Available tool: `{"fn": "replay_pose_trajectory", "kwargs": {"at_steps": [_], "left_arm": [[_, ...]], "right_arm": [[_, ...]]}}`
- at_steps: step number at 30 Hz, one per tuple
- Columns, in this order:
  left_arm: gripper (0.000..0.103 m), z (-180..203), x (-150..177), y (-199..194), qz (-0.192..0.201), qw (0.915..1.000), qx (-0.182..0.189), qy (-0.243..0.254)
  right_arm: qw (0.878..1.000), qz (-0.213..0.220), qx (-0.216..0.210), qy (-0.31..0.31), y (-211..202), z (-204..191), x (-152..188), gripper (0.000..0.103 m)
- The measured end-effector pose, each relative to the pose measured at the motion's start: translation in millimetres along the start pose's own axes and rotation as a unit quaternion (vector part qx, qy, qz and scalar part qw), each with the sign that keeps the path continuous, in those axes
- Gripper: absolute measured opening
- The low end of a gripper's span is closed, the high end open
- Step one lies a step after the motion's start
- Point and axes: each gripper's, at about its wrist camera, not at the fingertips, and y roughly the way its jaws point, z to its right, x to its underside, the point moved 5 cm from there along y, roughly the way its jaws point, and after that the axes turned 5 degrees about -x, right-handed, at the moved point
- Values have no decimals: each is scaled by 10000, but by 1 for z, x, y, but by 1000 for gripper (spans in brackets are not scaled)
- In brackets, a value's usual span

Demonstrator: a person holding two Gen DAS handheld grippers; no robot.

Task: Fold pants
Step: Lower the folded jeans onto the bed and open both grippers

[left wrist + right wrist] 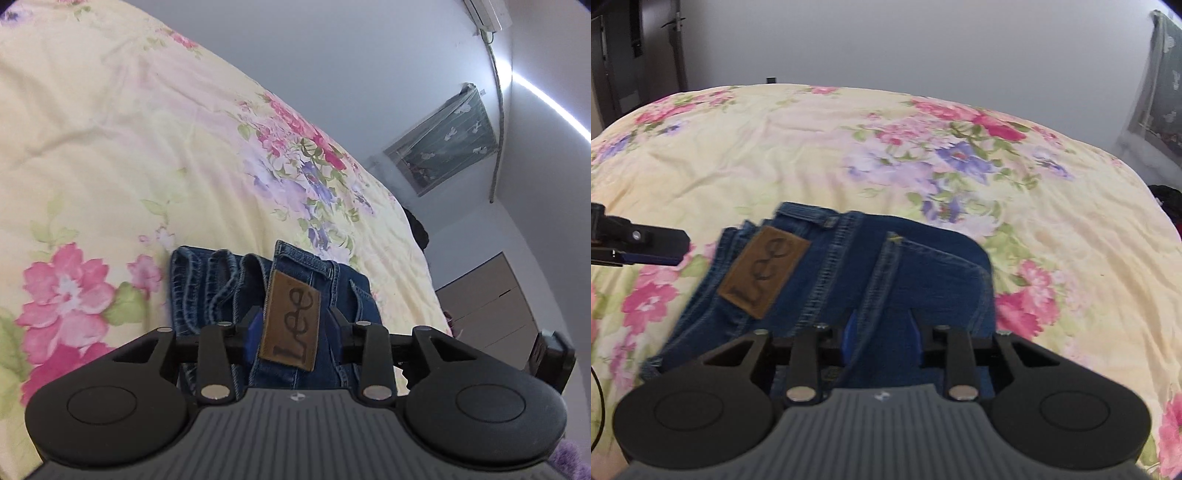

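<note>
The blue jeans lie folded into a compact stack on the floral bedcover, with a brown Lee patch facing up. My left gripper is open, and the patch and waistband show in the wide gap between its fingers. In the right wrist view the left gripper hovers just left of the jeans, apart from the cloth. My right gripper is low over the near part of the stack. Its blue pads stand apart with a stitched seam running between them, and the patch is to its left.
The yellow floral bedcover spreads wide around the jeans. A dark heap sits at the bed's right edge. Beyond are a grey wall, a curtained window, a drawer unit and a dark door.
</note>
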Motion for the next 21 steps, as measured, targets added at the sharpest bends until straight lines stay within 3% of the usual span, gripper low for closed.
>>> {"fn": "replay_pose_trajectory", "kwargs": {"at_steps": [5, 10, 12, 14, 17, 21], "left_arm": [[43, -15, -14, 50, -319, 9990, -27, -312], [43, -9, -16, 74, -424, 9989, 207, -48], [37, -7, -17, 81, -416, 9990, 170, 63], [22, -6, -16, 81, -389, 9991, 139, 68], [12, 19, -15, 57, -11, 9978, -12, 660], [11, 67, -13, 12, 371, 9846, -171, 1698]], "right_arm": [[9988, 147, -2, 477, 8, 49, 3, 25], [9984, 180, -286, 461, 16, 52, 14, 25], [9974, 204, -386, 570, 19, 51, 17, 26], [9967, 241, -412, 652, 20, 51, 19, 26], [9964, 368, -431, 636, 12, 52, 19, 26], [9961, 558, -267, 633, -4, 64, 20, 26]]}}
